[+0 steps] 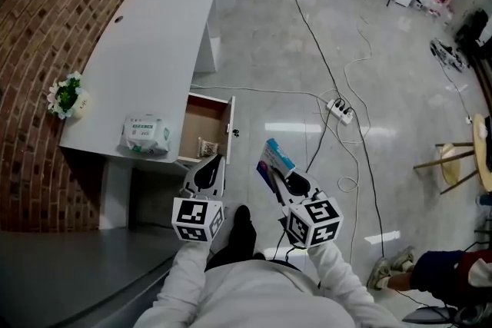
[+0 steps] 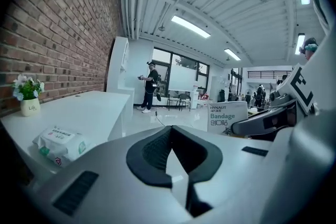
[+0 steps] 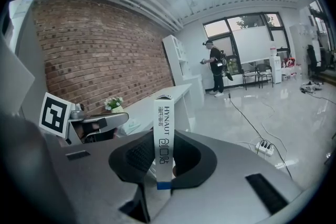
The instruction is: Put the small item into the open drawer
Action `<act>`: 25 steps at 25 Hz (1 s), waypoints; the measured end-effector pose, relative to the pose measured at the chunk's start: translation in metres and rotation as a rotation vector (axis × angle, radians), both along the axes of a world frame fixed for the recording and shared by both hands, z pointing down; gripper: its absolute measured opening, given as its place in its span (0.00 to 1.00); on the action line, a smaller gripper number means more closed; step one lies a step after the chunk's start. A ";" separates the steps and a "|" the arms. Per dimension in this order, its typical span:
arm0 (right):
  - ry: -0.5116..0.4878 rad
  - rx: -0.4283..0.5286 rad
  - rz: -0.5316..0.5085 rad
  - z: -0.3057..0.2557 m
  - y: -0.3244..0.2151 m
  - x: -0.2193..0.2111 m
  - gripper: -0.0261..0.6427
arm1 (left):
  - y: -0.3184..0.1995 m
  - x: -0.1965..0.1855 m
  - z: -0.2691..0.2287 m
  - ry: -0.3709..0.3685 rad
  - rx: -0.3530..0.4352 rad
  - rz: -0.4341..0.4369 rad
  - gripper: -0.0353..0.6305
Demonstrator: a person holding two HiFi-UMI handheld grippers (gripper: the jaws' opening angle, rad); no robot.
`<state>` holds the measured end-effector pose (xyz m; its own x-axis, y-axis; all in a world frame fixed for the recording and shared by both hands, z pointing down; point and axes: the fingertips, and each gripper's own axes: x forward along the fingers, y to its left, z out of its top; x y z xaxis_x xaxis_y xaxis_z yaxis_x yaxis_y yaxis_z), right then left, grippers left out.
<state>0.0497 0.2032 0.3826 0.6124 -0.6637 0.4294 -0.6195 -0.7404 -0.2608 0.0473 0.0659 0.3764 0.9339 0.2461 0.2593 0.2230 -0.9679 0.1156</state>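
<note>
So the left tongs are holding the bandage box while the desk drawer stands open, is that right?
Not quite: the right tongs hold the bandage box, as the right gripper view shows. The desk drawer does stand open.

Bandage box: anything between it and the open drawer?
Nothing visible blocks it. The bandage box, clamped in the right gripper, is in the air right of the open drawer. Only the drawer's white front panel lies between them, and it looks lower. The left gripper sits at the drawer's near end, beside the path.
</note>
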 end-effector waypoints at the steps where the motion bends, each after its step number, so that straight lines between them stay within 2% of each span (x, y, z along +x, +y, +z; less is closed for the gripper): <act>1: -0.005 -0.001 -0.002 0.001 -0.005 0.007 0.18 | -0.006 0.006 0.002 -0.004 -0.003 -0.004 0.08; 8: -0.026 -0.020 -0.037 0.011 -0.042 0.044 0.18 | -0.039 0.037 0.018 -0.035 -0.024 -0.036 0.08; 17: -0.056 -0.050 -0.109 0.026 -0.072 0.066 0.18 | -0.061 0.047 0.029 -0.053 -0.033 -0.084 0.08; 20: -0.065 -0.057 -0.138 0.031 -0.082 0.078 0.18 | -0.073 0.052 0.031 -0.057 -0.029 -0.118 0.08; 25: -0.076 -0.075 -0.257 0.039 -0.111 0.101 0.18 | -0.098 0.064 0.035 -0.065 -0.031 -0.217 0.08</act>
<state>0.1502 0.0924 0.4216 0.3921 -0.7580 0.5213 -0.7706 -0.5801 -0.2639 0.1112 -0.0318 0.4113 0.9473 0.0506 0.3163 0.0014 -0.9881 0.1539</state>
